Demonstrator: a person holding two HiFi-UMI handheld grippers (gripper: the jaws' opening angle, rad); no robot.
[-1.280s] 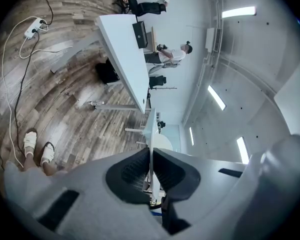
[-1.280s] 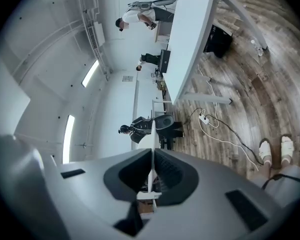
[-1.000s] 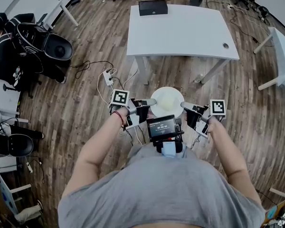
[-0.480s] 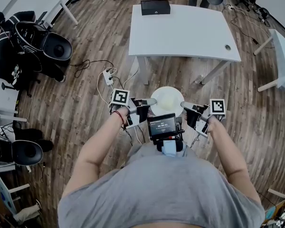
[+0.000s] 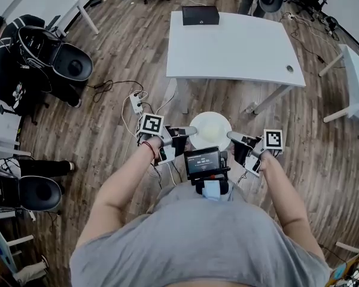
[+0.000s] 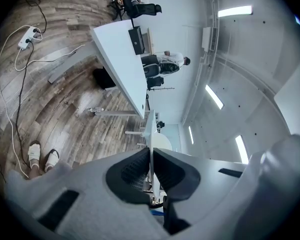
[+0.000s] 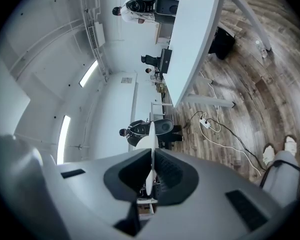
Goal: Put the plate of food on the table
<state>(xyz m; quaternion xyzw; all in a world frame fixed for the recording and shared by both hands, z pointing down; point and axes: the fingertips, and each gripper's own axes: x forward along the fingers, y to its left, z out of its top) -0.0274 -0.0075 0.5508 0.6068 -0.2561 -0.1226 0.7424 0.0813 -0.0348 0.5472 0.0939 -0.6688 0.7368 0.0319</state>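
A white plate point(image 5: 210, 129) with pale food on it is carried level in front of the person's chest, over the wooden floor. My left gripper point(image 5: 191, 128) is shut on its left rim and my right gripper point(image 5: 230, 135) is shut on its right rim. In the left gripper view the plate point(image 6: 151, 134) shows edge-on, pinched between the dark pads, and the right gripper view shows the same plate point(image 7: 151, 154) edge-on between its pads. The white table point(image 5: 233, 40) stands ahead, a short way beyond the plate.
A black box point(image 5: 200, 15) lies at the table's far left corner. A power strip with cables point(image 5: 136, 103) sits on the floor left of the table legs. Black office chairs point(image 5: 51, 55) stand at the left, and another white desk point(image 5: 356, 79) at the right.
The table has drawn slightly nearer and shifted right in the head view as the person steps forward. Both grippers keep their hold on the plate.
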